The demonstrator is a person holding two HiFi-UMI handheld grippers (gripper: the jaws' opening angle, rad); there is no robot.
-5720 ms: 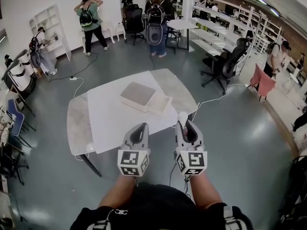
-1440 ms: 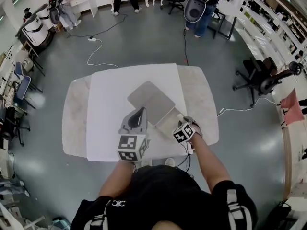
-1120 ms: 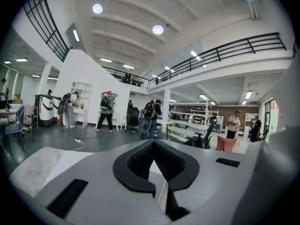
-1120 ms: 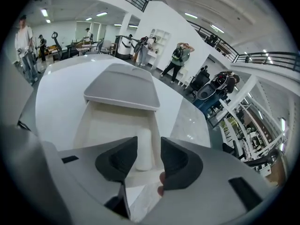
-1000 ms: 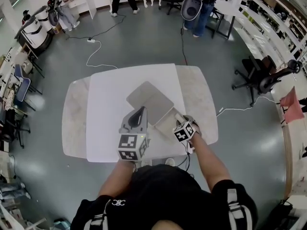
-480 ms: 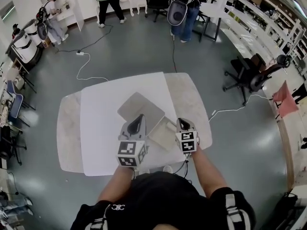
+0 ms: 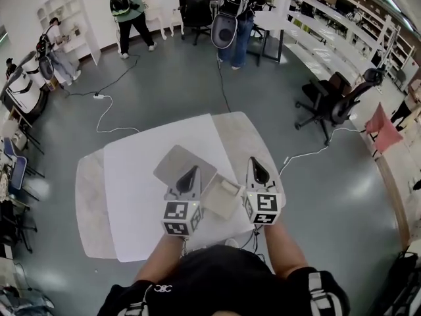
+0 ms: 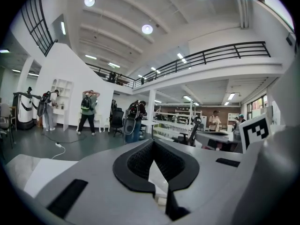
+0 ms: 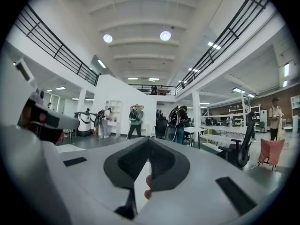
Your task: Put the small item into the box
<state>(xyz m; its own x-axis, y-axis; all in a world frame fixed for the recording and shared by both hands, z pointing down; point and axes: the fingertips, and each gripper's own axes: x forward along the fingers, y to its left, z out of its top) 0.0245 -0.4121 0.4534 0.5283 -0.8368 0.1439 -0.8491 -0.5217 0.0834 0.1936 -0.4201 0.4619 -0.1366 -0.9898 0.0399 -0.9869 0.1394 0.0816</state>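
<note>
A flat beige box lies on the white table (image 7: 131,189), its tray (image 7: 223,199) open and its lid (image 7: 174,165) beside it to the left. The small item does not show in the head view. My left gripper (image 7: 191,170) hovers over the lid's near edge with its jaws together and empty; in its own view the left gripper (image 8: 152,143) points out into the room. My right gripper (image 7: 253,161) hangs just right of the tray, shut, with nothing between the tips. In the right gripper view, the right gripper (image 9: 149,139) has a small pinkish shape in the gap below it that I cannot identify.
Marble table ends flank the white top. A black office chair (image 7: 329,97) and a pink chair (image 7: 383,127) stand to the right. Several people (image 7: 230,8) stand at the back. A white cable (image 7: 105,120) runs over the grey floor behind the table.
My right gripper has come up off the box tray and moved to its right side, now pointing forward. The left gripper has kept its place. The head camera has tilted up.
</note>
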